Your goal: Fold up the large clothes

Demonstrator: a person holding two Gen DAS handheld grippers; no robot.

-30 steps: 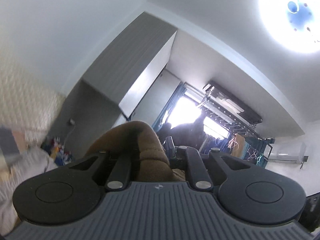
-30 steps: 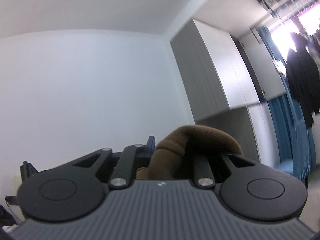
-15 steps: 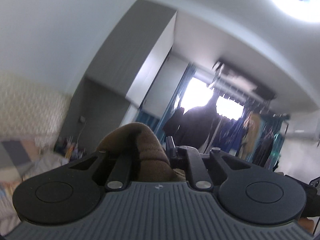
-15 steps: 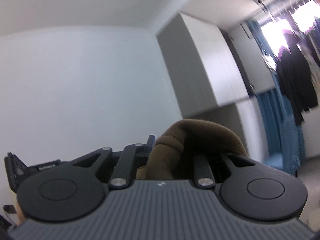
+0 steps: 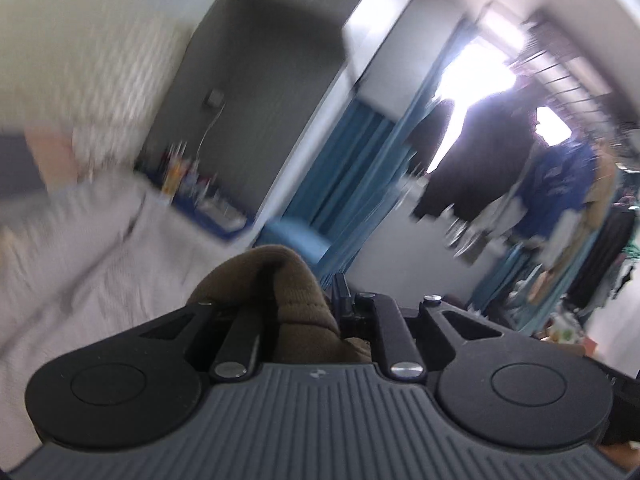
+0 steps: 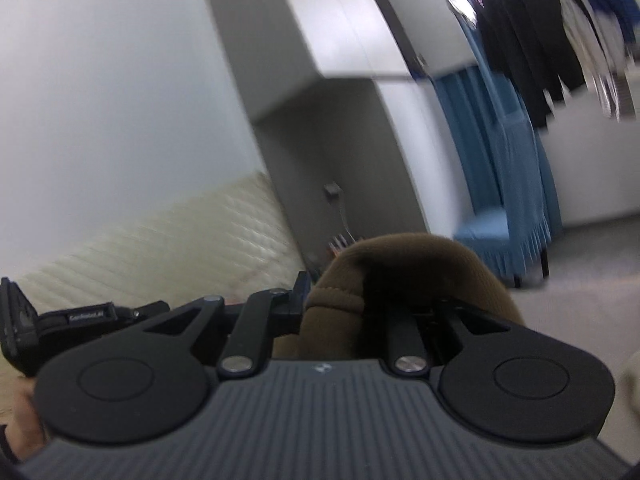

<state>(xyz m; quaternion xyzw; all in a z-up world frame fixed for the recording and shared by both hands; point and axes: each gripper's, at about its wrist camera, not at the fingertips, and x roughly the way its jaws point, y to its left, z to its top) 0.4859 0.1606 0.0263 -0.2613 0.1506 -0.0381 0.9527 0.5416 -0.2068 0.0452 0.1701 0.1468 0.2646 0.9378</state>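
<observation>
A brown knitted garment (image 5: 296, 300) bulges up between the fingers of my left gripper (image 5: 308, 312), which is shut on it. In the right wrist view another part of the same brown garment (image 6: 404, 276) is pinched in my right gripper (image 6: 360, 312), also shut on it. The fabric covers the fingertips of both grippers, and the rest of the garment hangs out of sight below. The left gripper's body (image 6: 60, 320) shows at the left edge of the right wrist view.
A bed with pale grey bedding (image 5: 80, 248) lies at the left, with a cream quilted headboard (image 6: 168, 224) behind it. A grey wardrobe (image 6: 320, 60), blue curtains (image 5: 352, 168), a blue stool (image 6: 484, 232) and hanging clothes (image 5: 500, 160) stand ahead.
Both grippers have swung downward, still holding the brown garment. The ceiling and lamp have left the views; the bed, headboard and floor have come in. The picture is blurred by the motion.
</observation>
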